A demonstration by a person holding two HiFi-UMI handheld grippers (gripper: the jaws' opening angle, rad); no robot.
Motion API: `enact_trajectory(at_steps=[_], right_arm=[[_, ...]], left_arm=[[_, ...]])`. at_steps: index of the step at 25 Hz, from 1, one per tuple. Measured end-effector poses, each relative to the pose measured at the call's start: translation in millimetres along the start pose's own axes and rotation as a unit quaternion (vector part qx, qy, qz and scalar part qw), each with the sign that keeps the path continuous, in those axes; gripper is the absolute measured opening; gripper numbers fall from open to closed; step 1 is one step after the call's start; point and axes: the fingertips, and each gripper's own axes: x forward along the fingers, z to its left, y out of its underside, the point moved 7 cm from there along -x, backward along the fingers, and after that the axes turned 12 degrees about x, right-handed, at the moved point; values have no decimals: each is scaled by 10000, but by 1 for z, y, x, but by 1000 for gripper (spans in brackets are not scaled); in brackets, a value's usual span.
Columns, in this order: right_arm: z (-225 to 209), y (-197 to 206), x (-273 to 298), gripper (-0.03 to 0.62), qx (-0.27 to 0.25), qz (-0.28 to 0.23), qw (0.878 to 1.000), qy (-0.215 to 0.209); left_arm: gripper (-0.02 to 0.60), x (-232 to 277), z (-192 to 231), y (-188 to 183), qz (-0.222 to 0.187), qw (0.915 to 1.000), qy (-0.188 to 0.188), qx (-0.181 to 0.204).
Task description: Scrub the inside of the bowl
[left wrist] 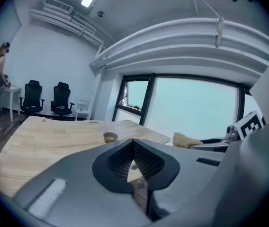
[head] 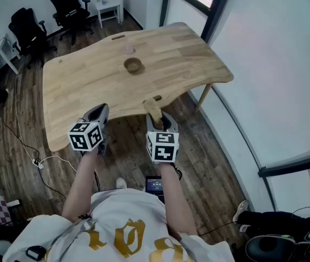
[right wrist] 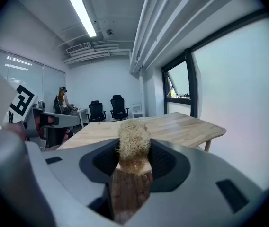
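A small brown bowl [head: 133, 65] stands upright near the middle of the wooden table [head: 78, 86]; the left gripper view shows the bowl [left wrist: 110, 137] far ahead. Both grippers hover over the floor, just short of the table's near edge. My right gripper [head: 156, 115] is shut on a tan fibrous scrubber [head: 153, 107], which sticks up between the jaws [right wrist: 133, 143]. My left gripper [head: 100, 113] is shut with nothing in it, its pads [left wrist: 144, 161] meeting. The scrubber [left wrist: 187, 139] also shows at the right in the left gripper view.
A clear cup [head: 129, 49] stands just behind the bowl. Black office chairs [head: 67, 7] and a white stool [head: 107, 3] stand beyond the table. Cables [head: 40, 162] run across the floor at the left. A window wall [head: 275, 75] runs along the right. A person [right wrist: 61, 100] stands far back.
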Motion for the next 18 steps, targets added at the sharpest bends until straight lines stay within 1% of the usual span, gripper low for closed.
enact_trajectory(at_steps=[2, 4, 6, 8, 11, 16, 18], right_arm=[[-4, 4, -7, 172, -10, 21, 10000, 4], [-8, 7, -15, 172, -14, 29, 10000, 1], [-13, 9, -26, 172, -11, 8, 10000, 3], [-20, 10, -35, 172, 18, -25, 10000, 13], [-31, 16, -46, 172, 226, -24, 9997, -7], [-49, 21, -50, 172, 424, 9, 9991, 8], [-54, 19, -46, 172, 481, -1, 9988, -68]], left_arm=[[2, -3, -8, 1, -64, 9998, 124, -156], [2, -6, -17, 2, -71, 9996, 151, -207], [2, -8, -26, 0, -68, 9998, 128, -147], [2, -9, -36, -2, -50, 9999, 107, 13], [2, -11, -49, 2, 58, 9998, 39, 207], [2, -4, -60, 8, 94, 9997, -21, 246], [2, 4, -61, 10, 137, 9998, -10, 129]])
